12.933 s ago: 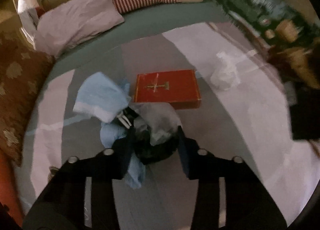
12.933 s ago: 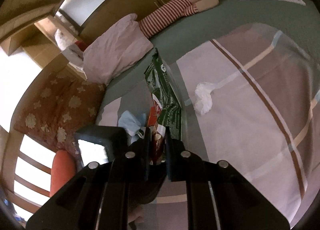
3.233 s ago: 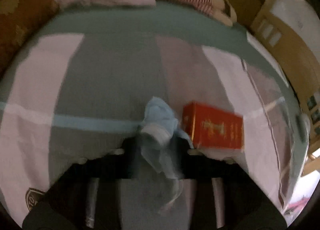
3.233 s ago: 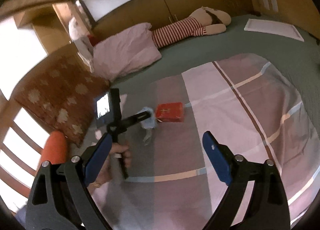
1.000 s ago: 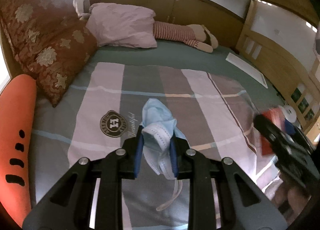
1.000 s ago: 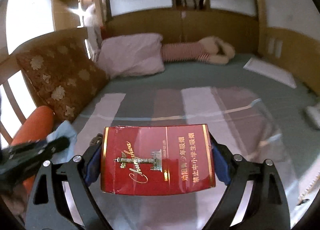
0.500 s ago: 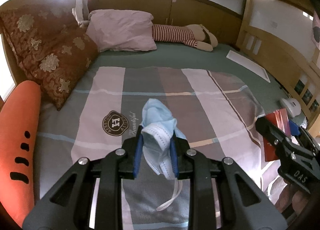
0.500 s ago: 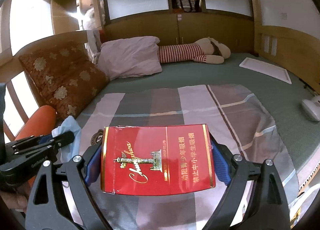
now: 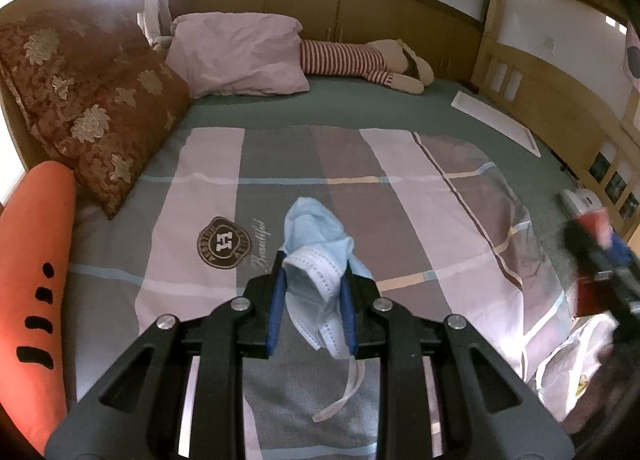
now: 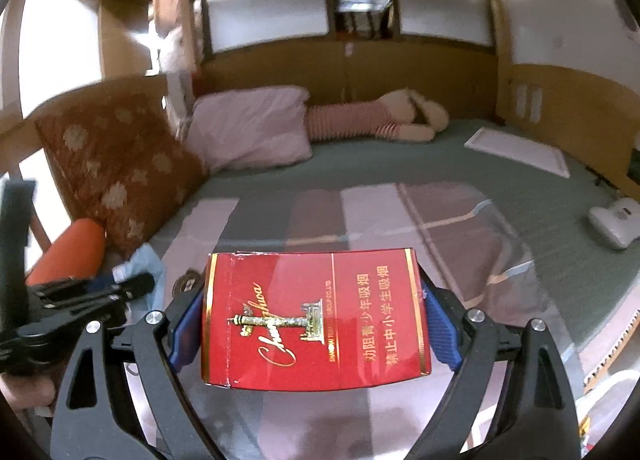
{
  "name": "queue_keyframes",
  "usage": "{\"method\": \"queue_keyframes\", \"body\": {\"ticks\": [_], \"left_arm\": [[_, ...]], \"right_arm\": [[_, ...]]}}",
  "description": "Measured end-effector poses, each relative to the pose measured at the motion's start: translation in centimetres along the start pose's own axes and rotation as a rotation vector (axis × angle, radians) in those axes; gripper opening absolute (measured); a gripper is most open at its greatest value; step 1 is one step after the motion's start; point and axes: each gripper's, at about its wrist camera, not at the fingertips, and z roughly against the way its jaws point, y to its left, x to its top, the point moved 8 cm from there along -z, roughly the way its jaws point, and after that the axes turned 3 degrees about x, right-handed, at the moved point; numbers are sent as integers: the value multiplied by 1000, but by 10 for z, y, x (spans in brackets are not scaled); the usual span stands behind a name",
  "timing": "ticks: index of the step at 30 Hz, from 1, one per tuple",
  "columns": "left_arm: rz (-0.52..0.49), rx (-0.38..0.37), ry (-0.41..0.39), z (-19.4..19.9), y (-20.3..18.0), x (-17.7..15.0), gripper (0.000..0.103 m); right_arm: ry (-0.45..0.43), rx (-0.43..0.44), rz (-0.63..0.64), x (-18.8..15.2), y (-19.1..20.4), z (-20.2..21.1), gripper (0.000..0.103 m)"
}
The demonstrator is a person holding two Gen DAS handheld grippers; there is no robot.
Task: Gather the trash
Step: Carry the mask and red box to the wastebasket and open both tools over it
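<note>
Left wrist view: my left gripper (image 9: 312, 302) has its fingers narrowed on the crumpled blue face mask (image 9: 316, 260), a strap dangling over the bed (image 9: 360, 115). The right gripper (image 10: 316, 324), fingers spread wide, clamps the red cigarette carton (image 10: 316, 320) across its long axis. A white plastic bag (image 9: 568, 368) lies near right, closer to my right hand, so I judge the carton goes first.
</note>
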Motion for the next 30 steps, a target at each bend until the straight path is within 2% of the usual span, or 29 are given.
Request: {"method": "queue_keyframes", "body": {"ticks": [4, 7, 9, 12, 14, 16, 17, 21, 23, 26, 28, 29, 30], "left_arm": [[-19, -36, -9, 4, -10, -1, 25], [-43, -64, -16, 6, -20, -3, 25], [-60, -87, -12, 7, -30, -6, 25], [-98, -174, -8, 13, -59, -13, 25], [-130, -241, -14, 23, -86, -19, 25], [-173, -325, -1, 35, -121, -27, 25], [-200, -374, -1, 45, -144, -31, 25], [-340, -566, 8, 93, -241, -54, 25], [-397, -656, 27, 116, -289, -68, 25], [-477, -764, 59, 141, -354, -89, 26], [-524, -825, 85, 151, -386, -104, 49], [-557, -823, 99, 151, -399, -112, 92], [-575, -787, 89, 148, -406, -115, 100]], "right_arm": [[-67, -33, -71, -3, -50, 66, 88], [-72, -140, -96, -22, -107, 118, 88], [-47, -215, -121, -41, -147, 146, 89], [-2, -360, -155, -80, -204, 182, 91], [58, -406, -174, -107, -229, 190, 95], [130, -414, -242, -129, -255, 197, 98], [119, -421, -281, -131, -264, 205, 99], [-80, -445, -462, -113, -297, 258, 100], [-167, -445, -505, -99, -305, 279, 100], [-225, -437, -509, -86, -305, 294, 100], [-233, -425, -503, -83, -304, 297, 100], [-225, -422, -498, -84, -303, 295, 100], [-207, -419, -488, -85, -299, 291, 100]]}}
